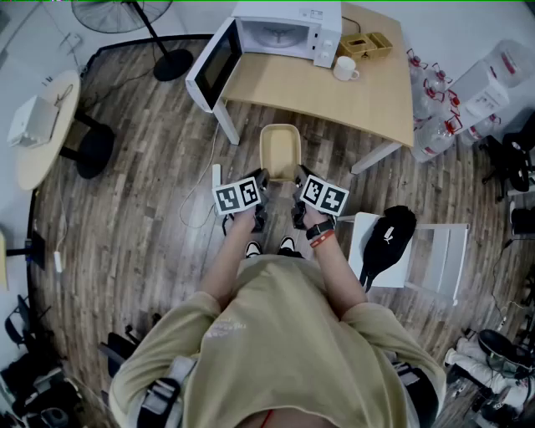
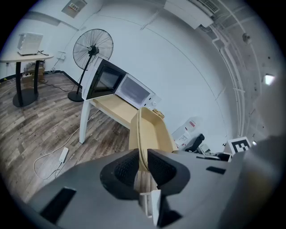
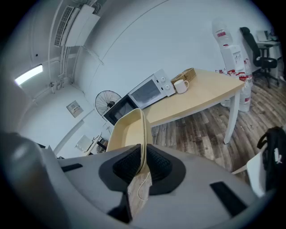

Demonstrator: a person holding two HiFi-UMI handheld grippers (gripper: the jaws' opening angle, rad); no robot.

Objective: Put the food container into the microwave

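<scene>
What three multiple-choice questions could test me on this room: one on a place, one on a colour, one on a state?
1. Where does the white mug stand?
A. on the floor
B. on the table beside the microwave
C. on the chair

2. What colour is the food container?
A. pale beige
B. blue
C. red

3. How is the microwave's door?
A. shut
B. swung open
C. missing

Answers:
1 B, it sits on the tabletop next to the microwave's control side.
2 A, its walls show beige in all three views.
3 B, the door stands out sideways from the cavity.
</scene>
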